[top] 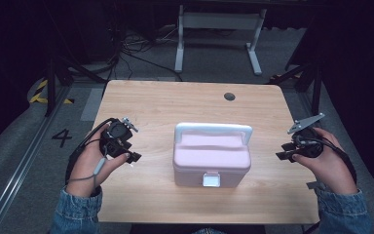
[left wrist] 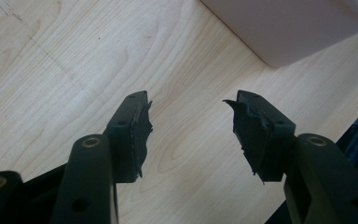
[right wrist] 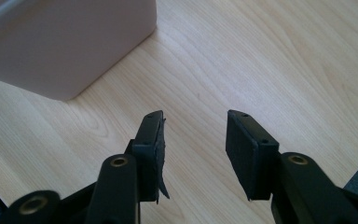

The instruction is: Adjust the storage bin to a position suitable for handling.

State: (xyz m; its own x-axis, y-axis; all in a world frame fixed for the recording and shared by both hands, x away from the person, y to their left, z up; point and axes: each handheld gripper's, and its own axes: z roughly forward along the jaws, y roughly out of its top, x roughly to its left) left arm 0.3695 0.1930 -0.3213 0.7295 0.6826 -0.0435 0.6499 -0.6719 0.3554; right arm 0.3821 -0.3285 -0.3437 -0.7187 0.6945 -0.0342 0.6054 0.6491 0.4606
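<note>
Two grippers flank a pink box point(top: 211, 158) that sits closed near the middle of my wooden table point(top: 165, 102), with its white handle point(top: 213, 130) folded along the far edge of the lid and a pale latch point(top: 211, 179) on the side facing me. From the high view I see the left gripper point(top: 132, 157) held in the left hand point(top: 90, 163) to the left of the box, and the right gripper point(top: 283, 150) in the right hand point(top: 328, 163) to its right; both stand apart from the box and touch nothing. Denim sleeves point(top: 75, 213) come in at the bottom edge. That view also gives me what the gripper cameras miss: the dark round hole point(top: 229, 96) near the table's far edge, the white frame point(top: 219, 29) on the grey floor beyond, and a "4" mark point(top: 62, 137) on the floor at left.

From the left gripper view I get the detail the high view blurs: the left gripper point(left wrist: 191, 126) has its jaws spread wide with bare wood between them, its pads point(left wrist: 142, 135) ragged at the edges, and a corner of the pink box point(left wrist: 289, 28) shows at upper right. From the right gripper view, the right gripper point(right wrist: 196, 149) is likewise spread and empty above the wood, with the pink box point(right wrist: 65, 46) at upper left, near but not touching.
</note>
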